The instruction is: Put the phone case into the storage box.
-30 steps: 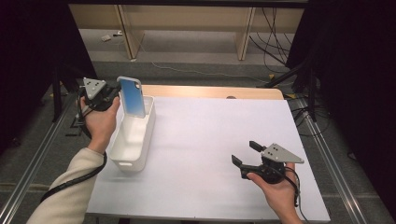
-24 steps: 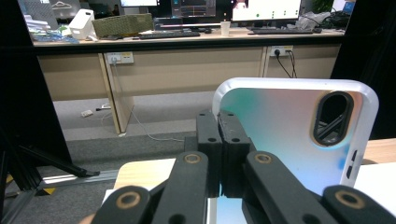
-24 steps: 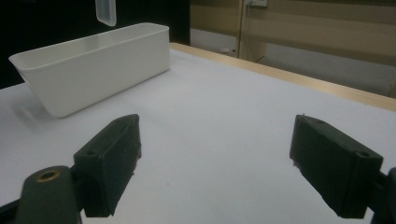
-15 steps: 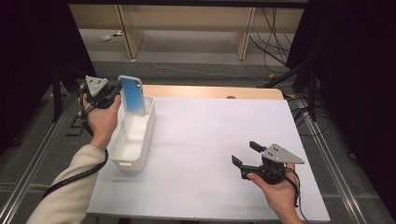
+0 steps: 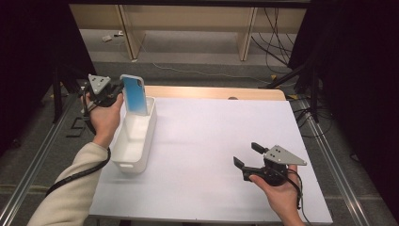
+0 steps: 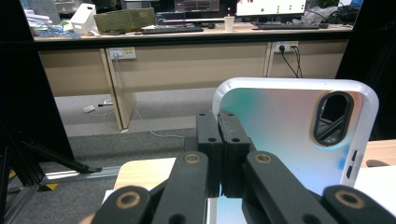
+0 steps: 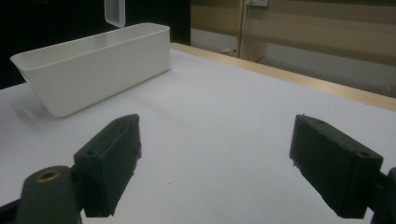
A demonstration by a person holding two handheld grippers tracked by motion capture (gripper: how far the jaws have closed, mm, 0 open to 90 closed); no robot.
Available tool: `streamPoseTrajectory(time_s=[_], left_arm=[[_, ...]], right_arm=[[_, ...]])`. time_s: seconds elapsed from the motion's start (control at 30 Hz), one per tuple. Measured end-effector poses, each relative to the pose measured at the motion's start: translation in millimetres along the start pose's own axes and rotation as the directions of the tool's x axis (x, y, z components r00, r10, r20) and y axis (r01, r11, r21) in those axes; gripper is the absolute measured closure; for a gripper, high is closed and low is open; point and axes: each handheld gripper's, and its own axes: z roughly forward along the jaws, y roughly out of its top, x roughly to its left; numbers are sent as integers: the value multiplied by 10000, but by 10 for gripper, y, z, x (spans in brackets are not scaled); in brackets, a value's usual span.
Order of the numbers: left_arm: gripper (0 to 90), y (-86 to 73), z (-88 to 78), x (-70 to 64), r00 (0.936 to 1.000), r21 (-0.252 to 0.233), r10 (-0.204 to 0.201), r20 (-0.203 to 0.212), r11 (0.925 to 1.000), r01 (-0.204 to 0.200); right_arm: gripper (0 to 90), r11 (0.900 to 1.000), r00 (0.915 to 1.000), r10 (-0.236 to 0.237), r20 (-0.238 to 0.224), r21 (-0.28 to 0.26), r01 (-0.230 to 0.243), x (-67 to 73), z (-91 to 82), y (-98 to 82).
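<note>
Gripping the phone case (image 5: 135, 94) by one edge, the left gripper (image 5: 115, 92) is clenched on it and holds it upright, long axis near vertical, over the far end of the white bin (image 5: 134, 141). Its lower end hangs just inside the rim, so the coming move looks like a straight drop down into the bin. Far to the right, the right gripper (image 5: 245, 155) rests released over the table (image 5: 211, 136), holding nothing. No readable writing or brand shows on case or bin.
</note>
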Motion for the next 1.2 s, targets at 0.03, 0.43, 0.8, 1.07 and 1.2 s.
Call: streamPoseTrajectory(time_s=[0.03, 0.43, 0.8, 1.07, 1.2], left_arm=[[885, 1, 8, 1, 10000, 19, 2, -5, 10000, -2], [885, -5, 100, -6, 10000, 164, 15, -26, 9999, -15], [885, -13, 178, -5, 10000, 293, 21, -90, 9996, -19], [885, -37, 240, -7, 10000, 411, 25, -93, 9992, -21], [885, -43, 265, -6, 9999, 462, 14, -103, 9989, -10]], right_arm=[[176, 10000, 10000, -45, 12, -16, 45, -2, 2, -1], [176, 10000, 10000, -9, 36, -85, 9, 0, 6, -7], [176, 9999, 9999, 89, -98, -123, -91, 0, 17, -14], [176, 9999, 9999, 85, -108, -144, -86, -4, 16, -14], [176, 10000, 10000, -2, -17, 28, 2, -13, 1, -10]])
